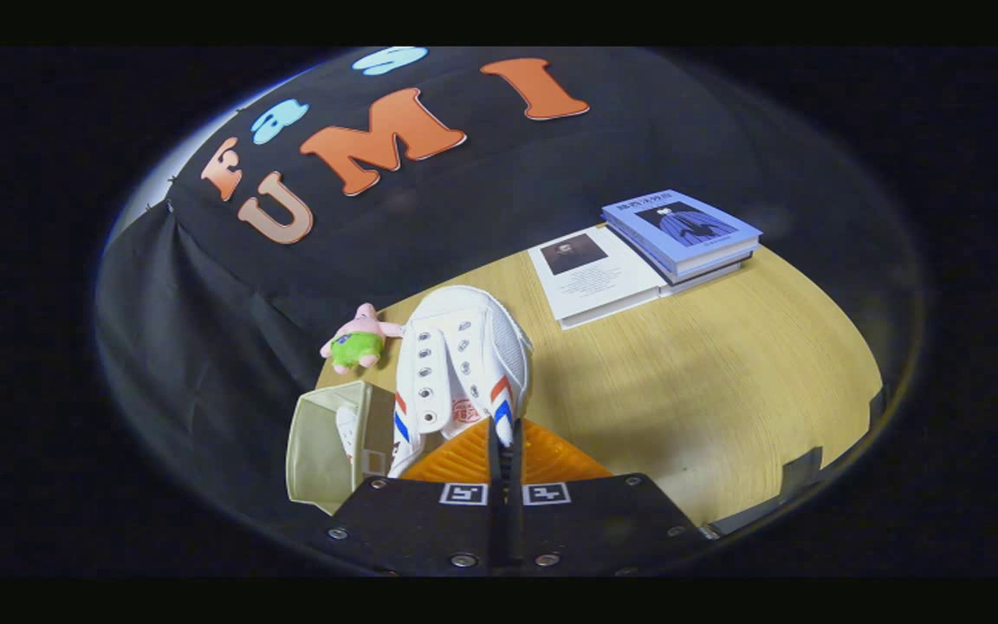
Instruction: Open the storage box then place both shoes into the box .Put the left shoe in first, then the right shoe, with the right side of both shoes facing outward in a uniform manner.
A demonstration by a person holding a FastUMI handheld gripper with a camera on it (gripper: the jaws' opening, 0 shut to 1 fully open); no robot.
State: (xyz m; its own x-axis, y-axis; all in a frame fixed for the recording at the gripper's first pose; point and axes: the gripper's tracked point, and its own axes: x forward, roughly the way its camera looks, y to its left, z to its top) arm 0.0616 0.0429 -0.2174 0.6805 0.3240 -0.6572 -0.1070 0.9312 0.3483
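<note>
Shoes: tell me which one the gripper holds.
The laced white shoe with red-blue stripes, pinched between the closed gripper fingers. The other shoe already sits inside the open box.

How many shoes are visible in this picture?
2. One white shoe is clamped between the gripper fingers; another lies partly hidden inside the beige storage box.

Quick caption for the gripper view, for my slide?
Tongs shut on a white shoe, carried beside the open storage box already holding the other shoe.
</note>
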